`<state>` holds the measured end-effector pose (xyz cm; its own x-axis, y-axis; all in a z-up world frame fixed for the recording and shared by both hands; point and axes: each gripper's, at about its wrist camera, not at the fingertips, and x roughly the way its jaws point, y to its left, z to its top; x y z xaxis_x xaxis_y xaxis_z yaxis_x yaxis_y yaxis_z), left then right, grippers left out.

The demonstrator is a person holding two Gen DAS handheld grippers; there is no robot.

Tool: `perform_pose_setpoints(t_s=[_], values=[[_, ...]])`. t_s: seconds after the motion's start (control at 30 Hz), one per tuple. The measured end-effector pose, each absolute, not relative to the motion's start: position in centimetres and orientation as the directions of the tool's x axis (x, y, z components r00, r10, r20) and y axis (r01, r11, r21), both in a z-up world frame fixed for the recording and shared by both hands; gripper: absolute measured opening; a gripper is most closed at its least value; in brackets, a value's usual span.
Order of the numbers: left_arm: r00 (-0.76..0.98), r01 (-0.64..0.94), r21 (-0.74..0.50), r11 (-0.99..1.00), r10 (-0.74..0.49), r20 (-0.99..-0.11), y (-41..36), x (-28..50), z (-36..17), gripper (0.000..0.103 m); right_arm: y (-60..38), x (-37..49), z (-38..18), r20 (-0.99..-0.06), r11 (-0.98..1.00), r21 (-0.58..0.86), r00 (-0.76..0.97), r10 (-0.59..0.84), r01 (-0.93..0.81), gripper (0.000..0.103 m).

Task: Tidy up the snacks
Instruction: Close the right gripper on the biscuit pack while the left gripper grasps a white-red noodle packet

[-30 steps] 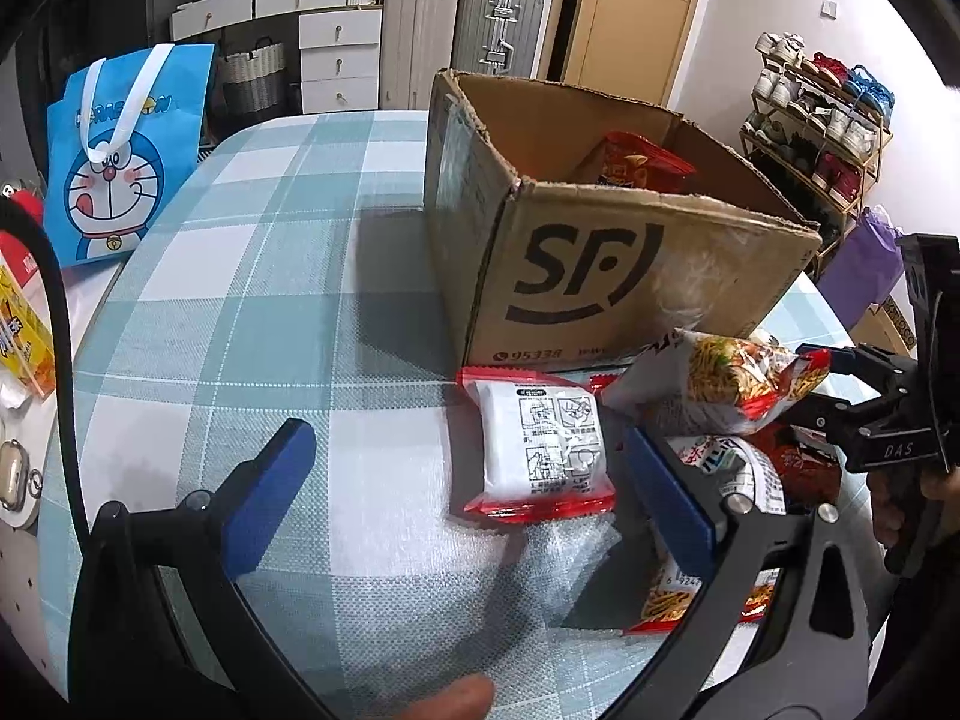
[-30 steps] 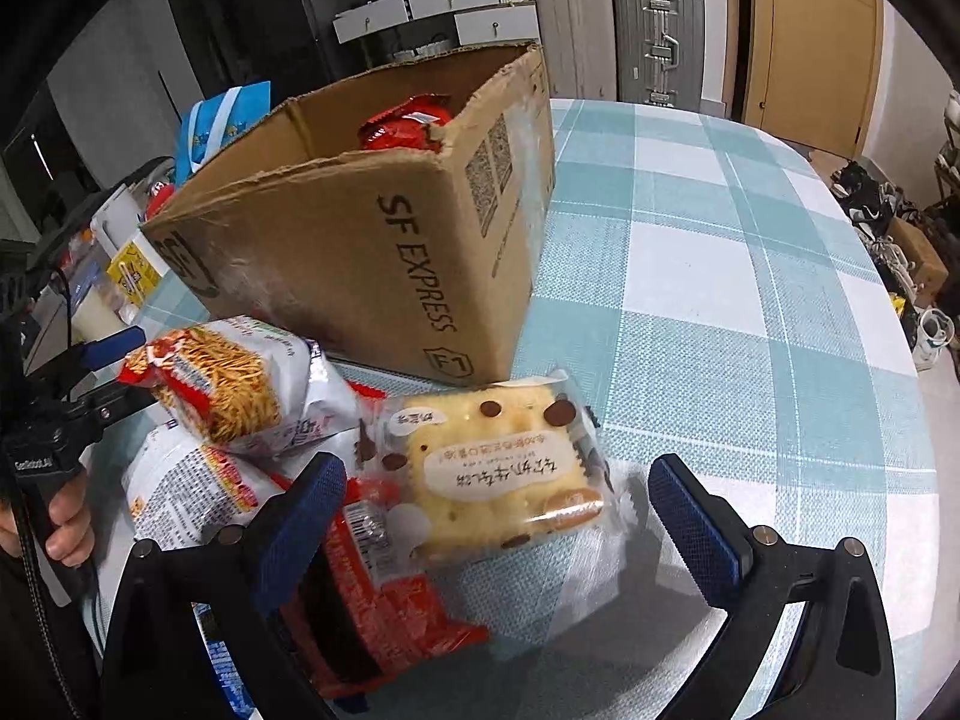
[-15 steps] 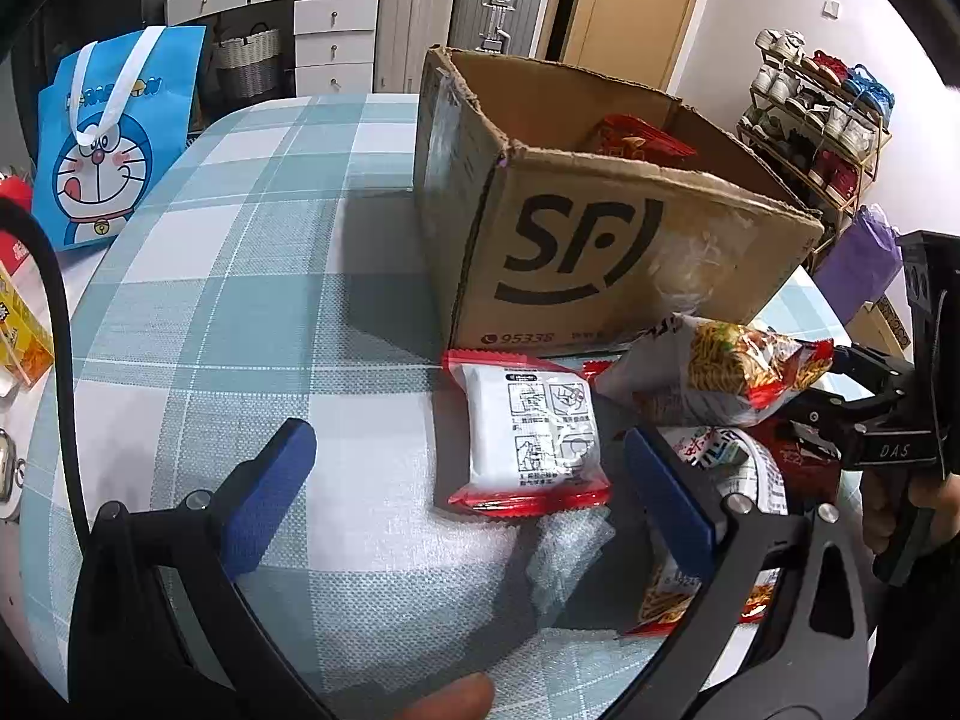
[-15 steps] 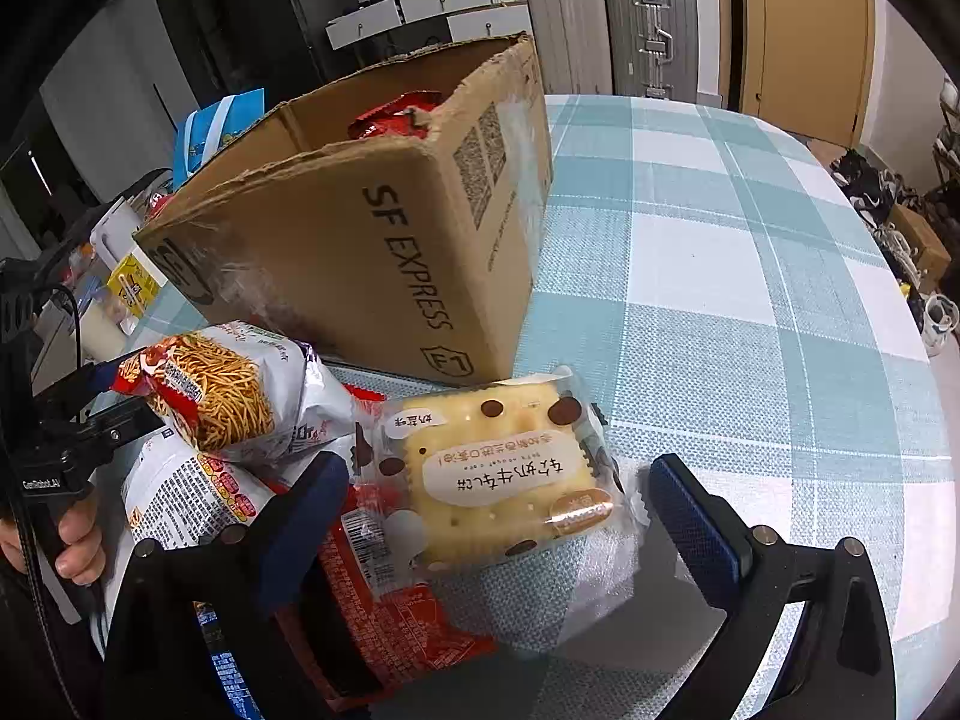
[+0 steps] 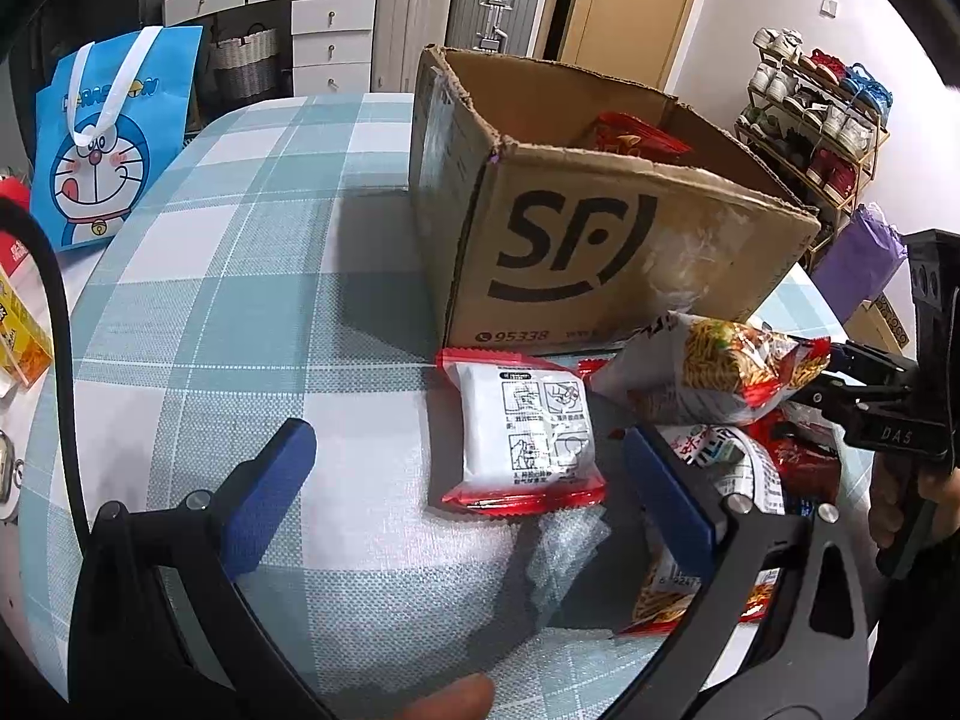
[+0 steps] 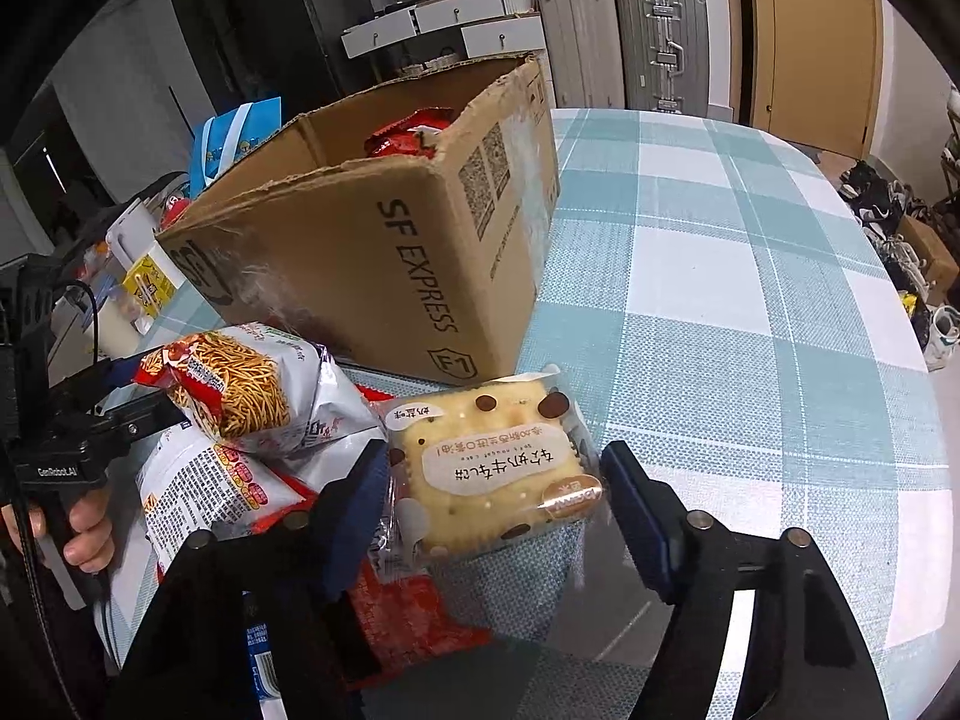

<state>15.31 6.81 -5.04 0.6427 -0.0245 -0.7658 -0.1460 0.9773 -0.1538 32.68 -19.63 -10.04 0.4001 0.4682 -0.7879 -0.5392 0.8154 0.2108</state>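
An open SF cardboard box (image 5: 600,228) stands on the checked table with a red snack pack (image 5: 636,135) inside; it also shows in the right wrist view (image 6: 384,264). In front of it lie a red-and-white packet (image 5: 525,432), a noodle snack bag (image 5: 714,372) and more packs. My left gripper (image 5: 462,492) is open and empty over the table, just short of the red-and-white packet. My right gripper (image 6: 498,510) is open, its fingers either side of a cracker pack (image 6: 492,474).
A blue Doraemon bag (image 5: 108,144) stands at the table's far left. A yellow box (image 5: 18,336) sits at the left edge. Suitcases (image 5: 450,12) and drawers stand behind the table, a shoe rack (image 5: 822,120) to the right.
My right gripper has moved forward and narrowed around the cracker pack. My left gripper has moved closer to the box and the red-and-white packet.
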Motion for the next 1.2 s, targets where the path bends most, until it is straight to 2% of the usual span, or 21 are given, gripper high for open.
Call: perform_pose_setpoints(t_s=[0.27,0.7,0.87,0.93,1.0,1.1,1.13,1.2], values=[[0.64,-0.152,-0.158,0.976,-0.024,-0.768,7.1,15.4,-5.2,0.102,-20.6,32.6,-9.2,-0.763,0.795,0.264,0.386,0.519,-0.547,0.07],[0.592,-0.206,-0.146,0.968,0.005,-0.806,6.5,16.8,-6.7,0.101,-21.7,31.7,-7.1,-0.73,0.791,0.269,0.42,0.54,-0.549,0.07],[0.599,-0.197,-0.15,0.969,-0.002,-0.8,6.8,16.7,-6.7,0.082,-21.7,31.6,-7.1,-0.73,0.79,0.272,0.417,0.542,-0.55,0.07],[0.606,-0.185,-0.16,0.97,-0.016,-0.795,6.9,16.5,-6.5,0.067,-21.6,31.5,-7.1,-0.73,0.79,0.269,0.418,0.54,-0.551,0.07],[0.611,-0.165,-0.164,0.972,-0.029,-0.791,6.8,16.3,-6.4,0.056,-21.6,31.6,-7.1,-0.729,0.789,0.271,0.419,0.542,-0.551,0.07],[0.619,-0.145,-0.153,0.978,-0.031,-0.785,6.5,16.1,-6.2,0.049,-21.5,31.5,-7.0,-0.726,0.788,0.27,0.42,0.544,-0.553,0.07],[0.624,-0.138,-0.152,0.979,-0.033,-0.78,6.4,16.0,-6.1,0.043,-21.5,31.5,-6.9,-0.725,0.787,0.269,0.421,0.545,-0.555,0.07],[0.63,-0.114,-0.149,0.982,-0.044,-0.776,6.2,15.9,-5.8,0.042,-21.4,31.4,-6.9,-0.725,0.787,0.264,0.423,0.544,-0.558,0.07]])
